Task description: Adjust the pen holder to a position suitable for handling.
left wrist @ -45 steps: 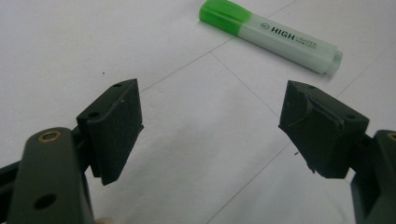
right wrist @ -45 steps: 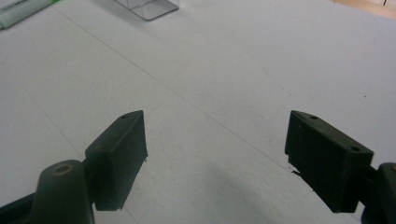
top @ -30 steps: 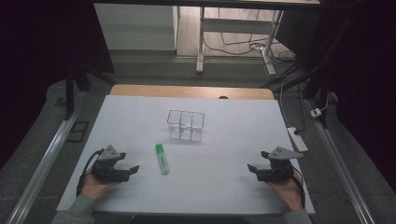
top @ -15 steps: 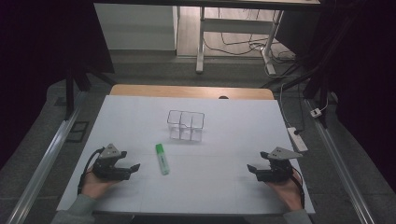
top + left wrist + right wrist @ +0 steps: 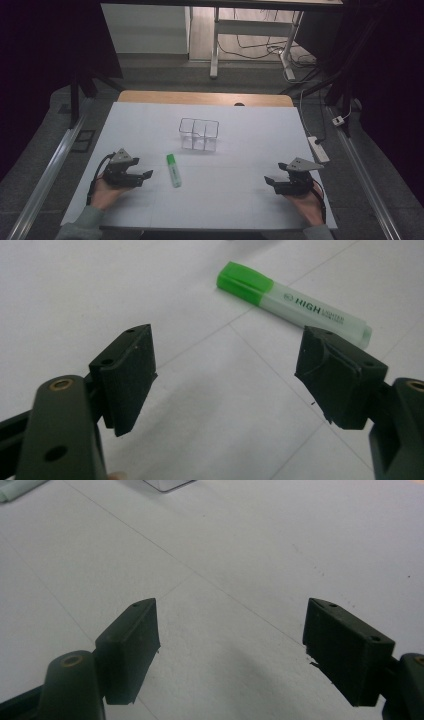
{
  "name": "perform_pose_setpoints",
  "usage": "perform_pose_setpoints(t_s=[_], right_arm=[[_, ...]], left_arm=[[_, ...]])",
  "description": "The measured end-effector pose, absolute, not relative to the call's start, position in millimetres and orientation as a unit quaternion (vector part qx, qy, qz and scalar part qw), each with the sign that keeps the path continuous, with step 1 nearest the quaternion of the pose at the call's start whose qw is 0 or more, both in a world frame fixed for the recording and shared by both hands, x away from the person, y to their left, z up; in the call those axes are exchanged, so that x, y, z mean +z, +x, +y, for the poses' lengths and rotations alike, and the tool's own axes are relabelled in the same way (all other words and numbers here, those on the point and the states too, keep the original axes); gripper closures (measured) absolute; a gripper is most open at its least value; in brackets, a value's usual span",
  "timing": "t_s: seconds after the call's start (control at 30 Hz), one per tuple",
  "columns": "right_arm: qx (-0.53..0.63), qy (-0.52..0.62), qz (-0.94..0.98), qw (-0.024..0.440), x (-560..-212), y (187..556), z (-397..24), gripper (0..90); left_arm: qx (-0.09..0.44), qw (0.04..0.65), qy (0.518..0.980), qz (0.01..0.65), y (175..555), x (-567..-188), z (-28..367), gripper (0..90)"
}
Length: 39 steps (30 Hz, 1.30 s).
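My left gripper sits wide apart, holding nothing; green highlighter lies flat just ahead of its jaws, slightly right, untouched. My right gripper also spread wide, empty, over bare white table.

We see the green highlighter lying flat just ahead of our left gripper, the clear divided box beyond, our right gripper well apart.
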State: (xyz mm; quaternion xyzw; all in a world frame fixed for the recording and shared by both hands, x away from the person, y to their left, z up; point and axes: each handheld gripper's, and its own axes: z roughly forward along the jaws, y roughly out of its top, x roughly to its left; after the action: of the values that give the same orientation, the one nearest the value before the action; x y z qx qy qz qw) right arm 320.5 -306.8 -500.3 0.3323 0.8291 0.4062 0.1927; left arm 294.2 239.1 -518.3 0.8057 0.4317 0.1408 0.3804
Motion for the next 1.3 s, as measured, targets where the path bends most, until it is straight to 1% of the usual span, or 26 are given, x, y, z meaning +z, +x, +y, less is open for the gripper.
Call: perform_pose_setpoints(t_s=[0.57,0.7,0.9,1.2,1.3], right_arm=[[0.401,0.331,0.833,0.189,-503,321,-304,22.6],[0.401,0.331,0.833,0.188,-503,322,-304,22.7],[0.400,0.331,0.834,0.187,-503,321,-304,22.7],[0.402,0.334,0.832,0.186,-504,322,-305,22.7],[0.396,0.334,0.834,0.188,-504,322,-304,22.7]], left_arm=[[0.140,0.385,0.810,0.419,310,-510,226,26.6],[0.141,0.386,0.813,0.413,315,-508,223,29.3],[0.136,0.394,0.811,0.410,335,-504,213,33.4],[0.129,0.380,0.824,0.401,370,-500,190,36.6],[0.129,0.381,0.822,0.403,375,-500,188,38.2]])
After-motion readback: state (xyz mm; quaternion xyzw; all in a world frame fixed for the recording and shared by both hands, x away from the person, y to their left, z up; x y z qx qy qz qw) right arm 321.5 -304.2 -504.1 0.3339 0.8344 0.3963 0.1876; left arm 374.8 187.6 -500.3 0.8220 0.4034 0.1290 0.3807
